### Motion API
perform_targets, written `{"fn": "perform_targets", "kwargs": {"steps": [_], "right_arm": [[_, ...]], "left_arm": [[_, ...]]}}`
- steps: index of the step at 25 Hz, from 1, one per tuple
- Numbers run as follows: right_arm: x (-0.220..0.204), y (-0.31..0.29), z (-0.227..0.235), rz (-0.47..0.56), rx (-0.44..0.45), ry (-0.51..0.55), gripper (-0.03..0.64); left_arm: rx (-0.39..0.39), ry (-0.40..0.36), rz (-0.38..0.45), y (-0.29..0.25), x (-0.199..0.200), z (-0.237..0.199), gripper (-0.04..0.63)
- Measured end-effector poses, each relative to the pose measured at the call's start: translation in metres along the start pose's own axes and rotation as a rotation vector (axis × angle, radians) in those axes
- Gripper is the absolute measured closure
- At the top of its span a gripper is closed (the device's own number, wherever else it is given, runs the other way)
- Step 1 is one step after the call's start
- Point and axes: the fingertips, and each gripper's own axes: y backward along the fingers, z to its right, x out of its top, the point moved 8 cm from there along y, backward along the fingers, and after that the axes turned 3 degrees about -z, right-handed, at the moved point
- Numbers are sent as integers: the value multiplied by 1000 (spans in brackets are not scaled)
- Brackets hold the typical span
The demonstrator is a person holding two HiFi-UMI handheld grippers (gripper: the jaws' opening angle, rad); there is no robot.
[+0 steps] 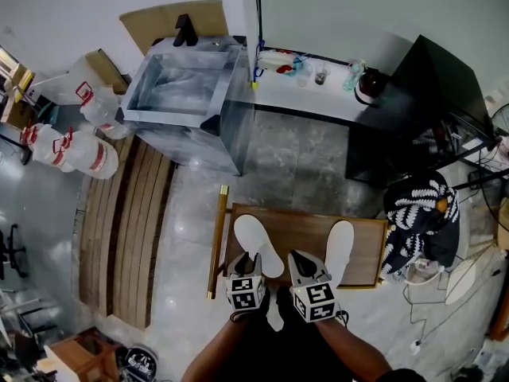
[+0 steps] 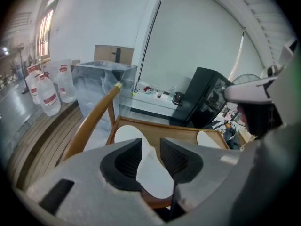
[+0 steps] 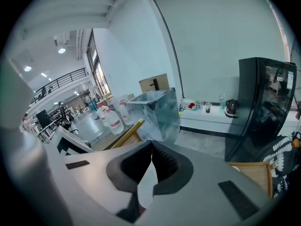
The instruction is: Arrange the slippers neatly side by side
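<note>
The left gripper [image 2: 149, 144] is seen with its jaws narrowly parted and nothing clamped. Through the gap, the near end of the left slipper [image 2: 151, 178] is viewed lying flat on the wooden platform [image 2: 178, 132]. The right gripper [image 3: 150, 147] is closed at its tips. A white sliver is seen in the wedge behind them, and whether it is pinched or merely lies beyond cannot be told.

In the head view both grippers are held close together at the platform's near edge. The left gripper [image 1: 249, 259] is placed over the near end of the left slipper [image 1: 256, 237], and the right gripper [image 1: 305, 257] just beside the right slipper [image 1: 341, 247]. The slippers are set well apart with their far ends splayed outward, so the arranging is judged not yet done.

A shallow bite on the thin sole could be lost, or the sole folded, once the slipper is dragged. The slipper could also be drawn off the near edge, which lies just beside its end. The grippers could be knocked together, being so near.

Counted:
- two slippers
- two grippers
- one platform
- one glass tank [image 1: 187, 94]
- one black cabinet [image 1: 421, 110]
- three water jugs [image 1: 87, 156]
</note>
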Motion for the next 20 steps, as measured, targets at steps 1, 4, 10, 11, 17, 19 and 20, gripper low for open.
{"fn": "perform_targets", "kwargs": {"steps": [1,4,10,11,17,19,20], "right_arm": [[0,0,1,1,-2,0,603],[-2,1,4,-2,-9,0,603],[-8,0,11,-14,-22,-16,603],[-8,0,11,-15,-22,-17,603],[-10,1,17,-16,-31,-24,603],[-9,0,20,-13,-36,-28,603],[-9,-1,22,-14,-37,-30,603]], "left_arm": [[4,9,-22,-6,-4,-1,457],[20,22,-61,-25,-9,-3,433],[38,26,-111,-58,-10,0,402],[42,27,-124,-63,-11,0,400],[73,36,-144,-90,-20,-2,390],[83,45,-179,-95,-23,-3,391],[90,47,-193,-97,-24,-4,393]]}}
